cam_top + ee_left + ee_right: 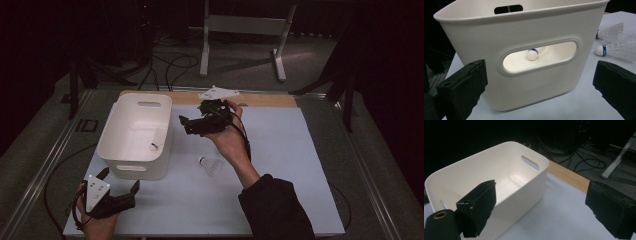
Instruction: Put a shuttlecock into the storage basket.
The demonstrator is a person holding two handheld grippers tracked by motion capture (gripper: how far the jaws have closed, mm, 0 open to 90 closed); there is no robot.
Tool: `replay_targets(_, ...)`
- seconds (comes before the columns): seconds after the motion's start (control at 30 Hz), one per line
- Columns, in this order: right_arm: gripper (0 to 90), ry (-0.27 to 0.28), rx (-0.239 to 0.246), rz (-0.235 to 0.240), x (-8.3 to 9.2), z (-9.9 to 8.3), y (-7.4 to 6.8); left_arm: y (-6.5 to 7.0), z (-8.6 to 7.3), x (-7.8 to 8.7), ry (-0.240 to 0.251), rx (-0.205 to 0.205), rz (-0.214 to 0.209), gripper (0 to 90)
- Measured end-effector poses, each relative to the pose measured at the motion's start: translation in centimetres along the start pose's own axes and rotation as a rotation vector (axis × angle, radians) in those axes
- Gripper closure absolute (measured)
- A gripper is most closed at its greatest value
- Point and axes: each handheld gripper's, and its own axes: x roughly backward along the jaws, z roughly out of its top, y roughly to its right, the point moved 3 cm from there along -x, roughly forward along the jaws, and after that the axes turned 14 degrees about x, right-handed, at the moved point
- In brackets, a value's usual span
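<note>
A white plastic bin [135, 132] stands on the left half of the table. Inside it lies a shuttlecock [153, 146], whose cork [532, 54] shows through the bin's handle slot in the left gripper view. Another shuttlecock [211, 165] lies on the sheet right of the bin, and the left gripper view shows two there [617, 48] [610, 31]. My right gripper [184, 126] hovers open beside the bin's right rim, its jaws empty [544, 207]. My left gripper [119, 180] rests open at the table's near left corner, facing the bin's near wall [539, 85].
A pale sheet [280, 165] covers the table, with a wooden strip [265, 99] along its far edge. Cables [170, 65] and a metal stand [245, 30] are on the floor behind. A person's right forearm in a dark sleeve [272, 210] crosses the near middle.
</note>
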Motion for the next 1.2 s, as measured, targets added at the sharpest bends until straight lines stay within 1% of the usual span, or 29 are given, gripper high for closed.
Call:
replay_targets(0.07, 9.9, 0.001, -0.007, -0.006, 0.3, -0.1, 0.4, 0.0, 0.0, 0.0, 0.001, -0.002, 0.0, 0.0)
replay_targets(0.3, 9.9, -0.014, -0.005, -0.036, 0.9, -0.9, 1.5, 0.0, -0.1, 0.2, 0.0, 0.002, 0.005, 0.0)
replay_targets(0.5, 9.9, -0.024, -0.014, -0.044, 0.9, -1.8, 1.9, -0.1, -0.1, 0.2, 0.0, 0.003, 0.006, 0.0)
replay_targets(0.67, 9.9, -0.026, -0.03, -0.055, 1.2, -2.3, 2.4, 0.0, -0.1, 0.1, 0.0, 0.005, 0.004, 0.0)
replay_targets(1.2, 9.9, -0.041, -0.037, -0.074, 1.5, -3.6, 3.2, 0.0, 0.0, 0.1, 0.0, 0.003, 0.004, 0.0)
